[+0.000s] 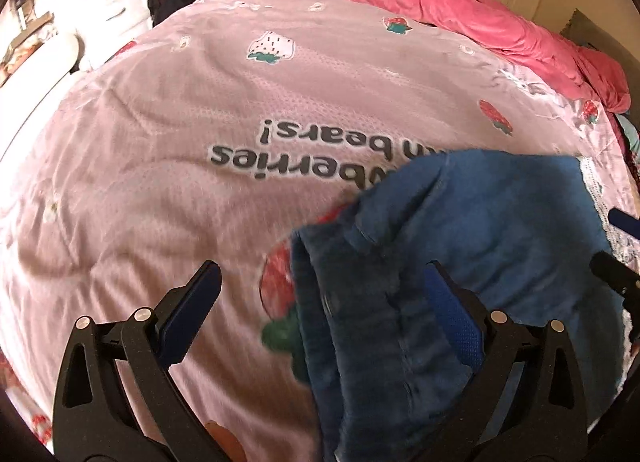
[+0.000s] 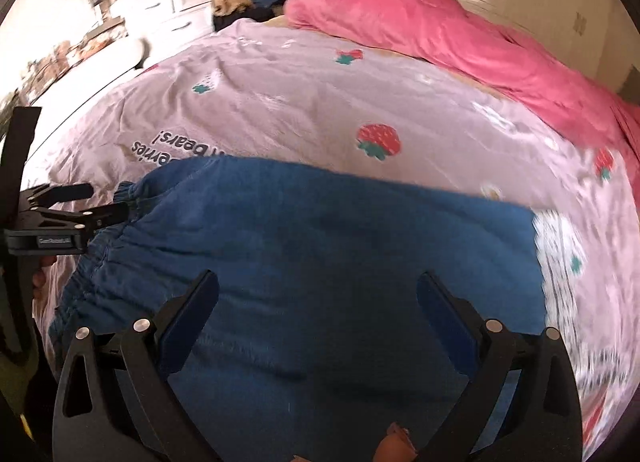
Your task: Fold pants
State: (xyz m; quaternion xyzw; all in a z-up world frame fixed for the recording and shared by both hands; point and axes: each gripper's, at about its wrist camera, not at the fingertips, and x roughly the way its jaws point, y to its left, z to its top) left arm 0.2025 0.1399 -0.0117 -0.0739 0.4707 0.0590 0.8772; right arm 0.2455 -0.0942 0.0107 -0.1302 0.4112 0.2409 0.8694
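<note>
The blue denim pants with a gathered elastic waistband (image 2: 304, 246) lie spread on the pink strawberry-print bedspread (image 1: 200, 110) of the bed, a broad soft surface that lets the cloth be laid out flat for folding. The right gripper (image 2: 318, 316) hangs directly over the middle of the cloth with its jaws wide apart and nothing between them, the denim filling the view beneath and ahead of them. The left gripper (image 1: 322, 304) also has its jaws apart; a bunched, rolled edge of the pants lies between and just ahead of them, nearer the right-hand jaw, but neither pad visibly pinches it. In the right wrist view that gripper sits at the waistband end, well to the left of the right jaws, probably lined up to take that edge. A rumpled bright pink blanket (image 2: 460, 42) lies far beyond both jaws, clear of the work.
</note>
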